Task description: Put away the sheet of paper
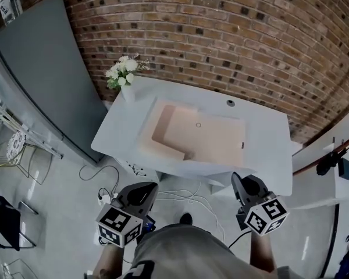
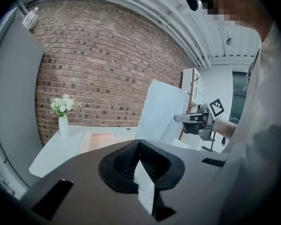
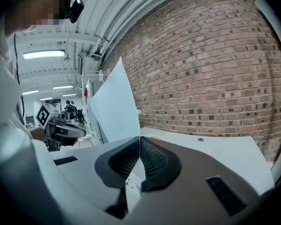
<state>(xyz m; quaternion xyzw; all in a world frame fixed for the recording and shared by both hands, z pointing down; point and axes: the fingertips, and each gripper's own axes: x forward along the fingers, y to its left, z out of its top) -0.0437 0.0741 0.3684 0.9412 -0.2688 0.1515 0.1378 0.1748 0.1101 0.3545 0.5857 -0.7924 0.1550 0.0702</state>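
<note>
The white sheet of paper (image 1: 200, 168) hangs over the near edge of the white table (image 1: 267, 144), its far part covering a corner of a pale pink folder (image 1: 209, 135). My left gripper (image 1: 151, 186) and right gripper (image 1: 237, 179) sit at the sheet's near side, one at each end. In the left gripper view the sheet (image 2: 164, 109) rises from the closed jaws to the right. In the right gripper view the sheet (image 3: 113, 106) rises from the closed jaws to the left. Both grippers look shut on the sheet's edge.
A vase of white flowers (image 1: 123, 77) stands at the table's far left corner. A cable hole (image 1: 230, 103) is near the back edge. A grey panel (image 1: 46, 68) leans at the left, a brick wall (image 1: 221, 34) runs behind, and cables (image 1: 186, 199) lie on the floor.
</note>
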